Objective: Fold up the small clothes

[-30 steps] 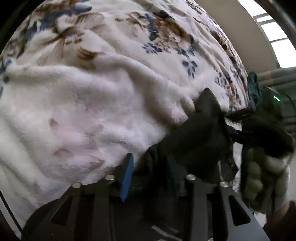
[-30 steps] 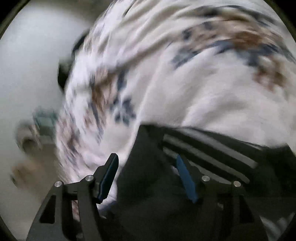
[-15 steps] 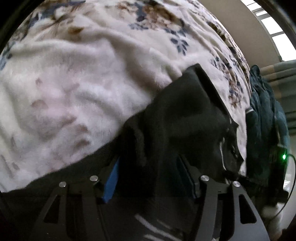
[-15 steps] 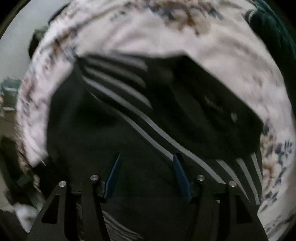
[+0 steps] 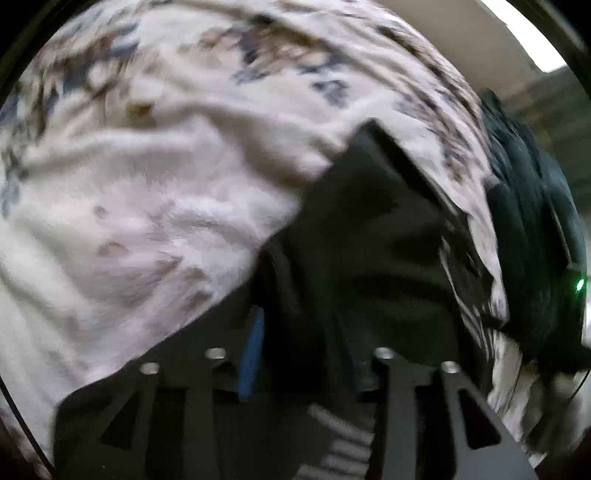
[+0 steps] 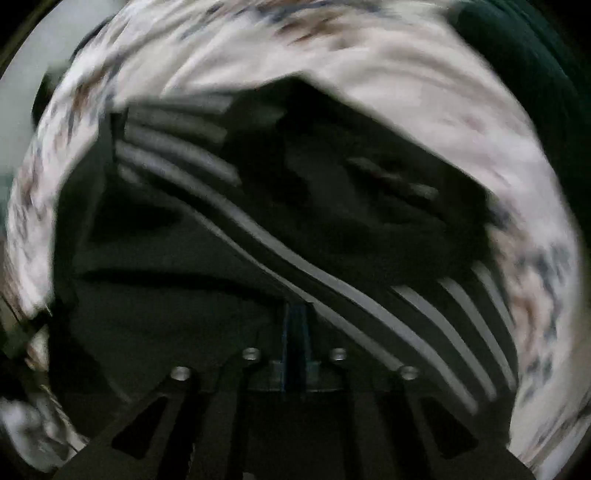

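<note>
A black garment with white stripes (image 6: 332,221) lies on a fluffy white floral blanket (image 5: 147,192). It also shows in the left wrist view (image 5: 369,240), bunched over my left gripper (image 5: 303,354). The left fingers stand apart with black cloth between and over them; the right pad is hidden by cloth. My right gripper (image 6: 295,325) has its blue pads pressed together at the garment's near edge, next to the white stripes. Both views are motion-blurred.
A dark green fabric heap (image 5: 535,240) lies at the blanket's right edge, with a small green light (image 5: 579,284) on it. It also shows in the right wrist view (image 6: 535,74) at top right. A pale wall (image 5: 461,33) lies beyond the blanket.
My right gripper was open over the garment and has closed its pads at the garment's edge. The left gripper has stayed in the black cloth, and its view has shifted slightly.
</note>
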The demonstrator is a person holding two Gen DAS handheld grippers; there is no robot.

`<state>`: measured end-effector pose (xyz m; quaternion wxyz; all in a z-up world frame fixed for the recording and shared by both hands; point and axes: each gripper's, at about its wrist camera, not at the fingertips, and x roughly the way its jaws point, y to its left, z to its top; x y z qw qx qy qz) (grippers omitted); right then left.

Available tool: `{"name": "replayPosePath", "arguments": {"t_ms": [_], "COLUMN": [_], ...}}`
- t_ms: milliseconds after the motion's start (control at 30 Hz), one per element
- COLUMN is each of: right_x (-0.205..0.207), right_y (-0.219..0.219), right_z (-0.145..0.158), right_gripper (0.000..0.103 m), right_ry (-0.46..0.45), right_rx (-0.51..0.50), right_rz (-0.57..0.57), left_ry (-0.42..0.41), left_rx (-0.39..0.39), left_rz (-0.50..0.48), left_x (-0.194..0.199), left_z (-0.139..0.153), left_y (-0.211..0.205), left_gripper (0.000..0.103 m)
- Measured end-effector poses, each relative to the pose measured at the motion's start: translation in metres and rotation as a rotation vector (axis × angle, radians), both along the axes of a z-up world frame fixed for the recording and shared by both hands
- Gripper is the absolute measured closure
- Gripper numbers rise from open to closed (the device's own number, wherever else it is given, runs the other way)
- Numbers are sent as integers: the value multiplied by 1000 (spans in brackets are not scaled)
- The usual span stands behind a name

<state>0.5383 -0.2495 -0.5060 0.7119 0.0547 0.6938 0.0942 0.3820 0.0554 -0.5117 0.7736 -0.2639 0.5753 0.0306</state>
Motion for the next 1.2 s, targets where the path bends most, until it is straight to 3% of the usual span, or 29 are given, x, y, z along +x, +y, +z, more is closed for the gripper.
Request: {"name": "replayPosePath", "arguments": {"t_ms": [33, 67, 133, 200, 300, 367, 433, 533, 667, 733, 900, 967, 1100, 1200], "right_x": [-9, -20, -52, -90, -144, -174, -194, -215, -255, -284, -332, -346, -356, -347], "right_y": [-18, -37, -66, -72, -82, -86, -95, -111, -132, -146, -178, -169, -203, -232], "right_z": [12, 25, 42, 39, 7, -21, -38, -25, 14, 35, 72, 72, 75, 60], "right_gripper": [59, 44, 41, 41, 41, 41, 41, 41, 36, 27, 26, 26, 26, 26], "right_ry": [-15, -32, -44, -14, 59, 120, 138, 127, 80, 61, 56, 64, 82, 96], "right_rx": [22, 40, 36, -31, -140, -216, -226, -179, -117, -86, 38, 82, 169, 242], "right_rz": [-66, -126, -205, -215, -215, -217, -230, -312, -384, -418, -524, -546, -543, -513], "left_ry": [-1, 0, 13, 66, 166, 179, 163, 145, 112, 98, 73, 83, 133, 172], "left_rx": [43, 79, 131, 186, 228, 239, 206, 184, 259, 270, 262, 251, 252, 303], "left_rz": [-30, -54, -92, -117, -113, -117, -123, -122, -156, -190, -369, -430, -515, -557], "left_x": [-8, -18, -37, -52, -73, -79, -78, -77, -89, -103, -159, -183, -238, -273], "left_z": [9, 16, 19, 8, -23, -36, -42, -32, -2, 13, 42, 48, 41, 20], "left_y": [-2, -3, -4, -1, 15, 28, 40, 48, 34, 16, -82, -128, -221, -282], "left_gripper": [26, 19, 19, 18, 19, 19, 19, 19, 18, 18, 17, 17, 17, 17]}}
